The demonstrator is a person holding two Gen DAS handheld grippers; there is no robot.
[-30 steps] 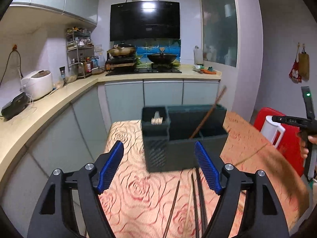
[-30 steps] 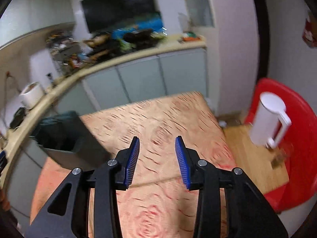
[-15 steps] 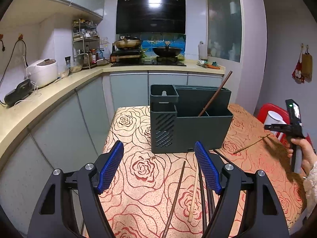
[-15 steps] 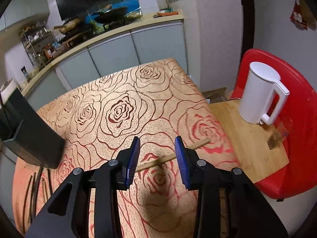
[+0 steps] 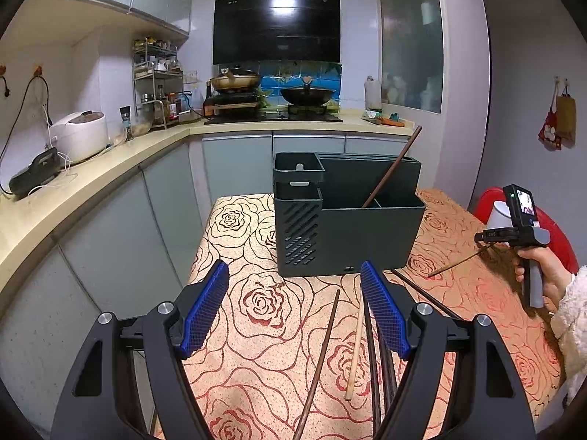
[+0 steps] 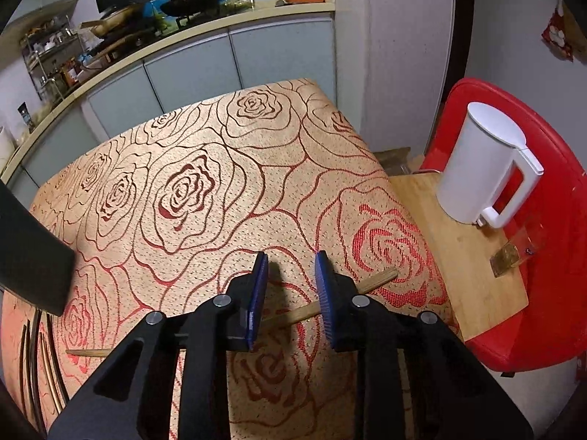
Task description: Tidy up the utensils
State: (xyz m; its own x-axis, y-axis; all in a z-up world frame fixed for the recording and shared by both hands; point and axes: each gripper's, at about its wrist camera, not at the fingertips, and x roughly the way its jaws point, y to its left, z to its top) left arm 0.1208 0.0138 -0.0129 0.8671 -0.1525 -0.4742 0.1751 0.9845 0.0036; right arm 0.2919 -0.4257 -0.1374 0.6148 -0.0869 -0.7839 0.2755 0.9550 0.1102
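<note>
Chopstick point(image 6: 290, 316), pale wood, is laid flat on the rose-patterned tablecloth point(image 6: 190, 168) between the right gripper point(image 6: 290, 275) pads, which have just been narrowing without pressing yet. Light, stiff and thin, it is best pinched mid-length.

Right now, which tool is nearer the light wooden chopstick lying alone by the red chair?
Right. The right tool straddles that light chopstick, jaws just closing, not yet gripping. The left tool hangs open near the organizer, well away.
</note>
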